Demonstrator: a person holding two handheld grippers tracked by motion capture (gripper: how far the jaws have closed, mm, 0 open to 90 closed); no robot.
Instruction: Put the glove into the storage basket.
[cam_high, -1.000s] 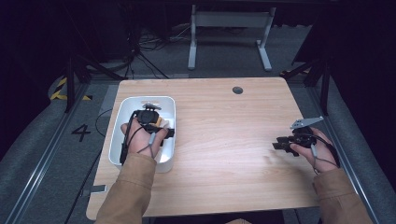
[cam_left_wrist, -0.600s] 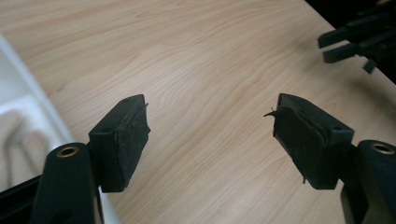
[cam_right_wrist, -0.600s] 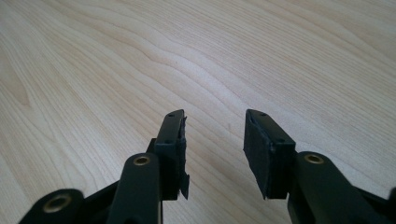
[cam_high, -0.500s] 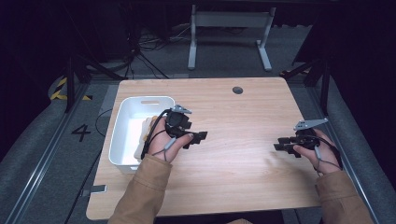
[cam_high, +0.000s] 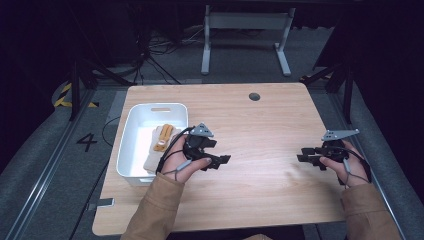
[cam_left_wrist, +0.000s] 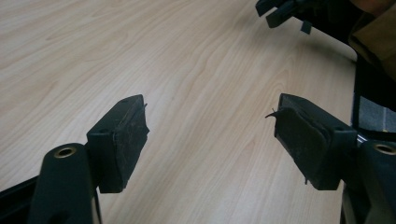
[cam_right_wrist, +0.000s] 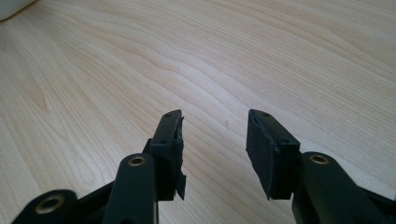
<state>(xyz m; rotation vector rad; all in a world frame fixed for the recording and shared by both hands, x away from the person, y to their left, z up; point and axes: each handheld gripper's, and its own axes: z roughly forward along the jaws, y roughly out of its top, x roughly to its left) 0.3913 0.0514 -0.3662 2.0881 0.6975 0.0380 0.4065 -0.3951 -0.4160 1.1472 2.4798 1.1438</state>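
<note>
My left gripper (cam_high: 222, 160) hovers low over the wooden table (cam_high: 260, 125), just right of the white bin (cam_high: 131, 150). Its jaws point right and stand open with nothing between them, as the left gripper view (cam_left_wrist: 210, 126) confirms. My right gripper (cam_high: 302, 156) is near the table's right edge and points left toward the other one. Its jaws have just been opening, and the right gripper view (cam_right_wrist: 214, 135) has bare wood between them. A beige and orange cloth item (cam_high: 162, 137) lies inside the bin.
A dark round hole (cam_high: 254, 96) sits near the table's far edge. The bin's corner (cam_right_wrist: 11, 7) appears at the top left of the right gripper view. My right gripper (cam_left_wrist: 285, 11) is visible far off in the left gripper view.
My left hand has come out from over the bin and moved right onto the open table, sinking a little. The right hand has stayed almost in place, with its jaws a bit wider.
</note>
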